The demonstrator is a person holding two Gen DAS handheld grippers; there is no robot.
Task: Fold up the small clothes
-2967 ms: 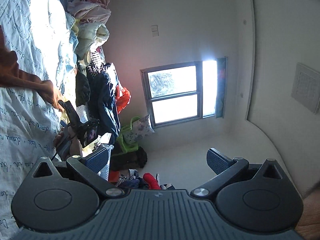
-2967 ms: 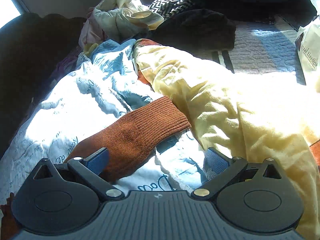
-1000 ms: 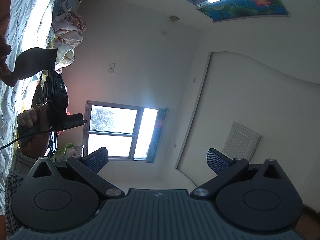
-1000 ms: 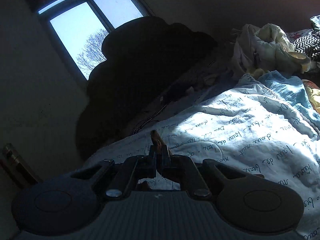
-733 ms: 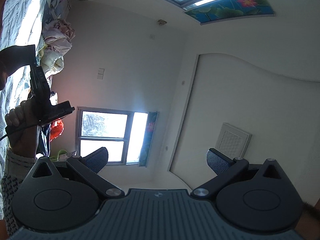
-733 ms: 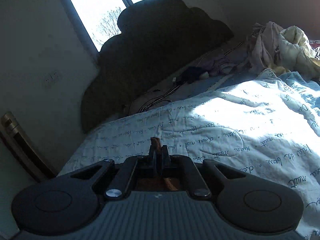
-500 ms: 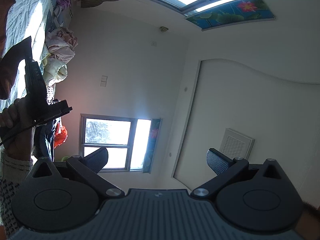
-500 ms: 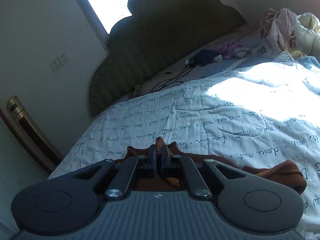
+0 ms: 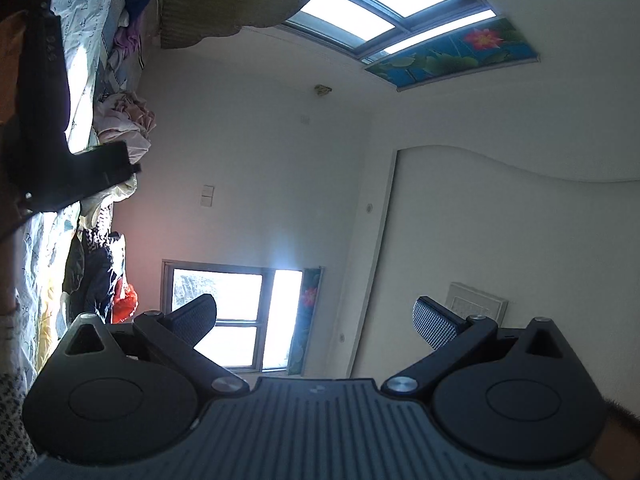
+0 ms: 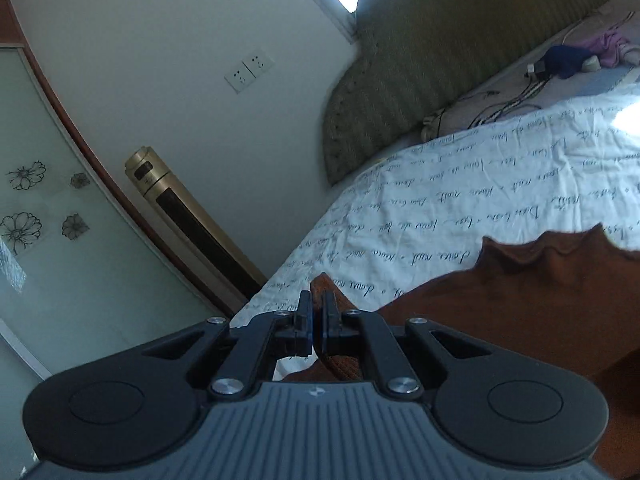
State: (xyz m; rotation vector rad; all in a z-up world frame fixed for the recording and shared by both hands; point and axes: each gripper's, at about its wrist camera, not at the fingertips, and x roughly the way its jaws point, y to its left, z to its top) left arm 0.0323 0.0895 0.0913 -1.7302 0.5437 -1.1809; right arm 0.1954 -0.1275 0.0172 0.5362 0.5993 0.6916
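Note:
My right gripper (image 10: pixel 316 308) is shut on an edge of a brown knitted garment (image 10: pixel 520 292), which spreads to the right over the white script-printed quilt (image 10: pixel 460 188). My left gripper (image 9: pixel 314 320) is open and empty, tilted up at the wall and ceiling, away from the bed. In the left wrist view the right gripper's dark body (image 9: pixel 52 128) shows at the far left over the quilt (image 9: pixel 80 32), with a bit of the brown garment (image 9: pixel 8 60) behind it.
A green padded headboard (image 10: pixel 440 52) stands behind the bed, with cables and small clothes (image 10: pixel 568 60) at its foot. A gold tower fan (image 10: pixel 188 220) stands by the bed's corner. Piled clothes (image 9: pixel 120 128) lie along the bed; a window (image 9: pixel 232 312) is beyond.
The right gripper closed on the brown garment and carried it across the quilt toward the bed's corner. The left gripper tilted up from the bed toward the ceiling, staying open.

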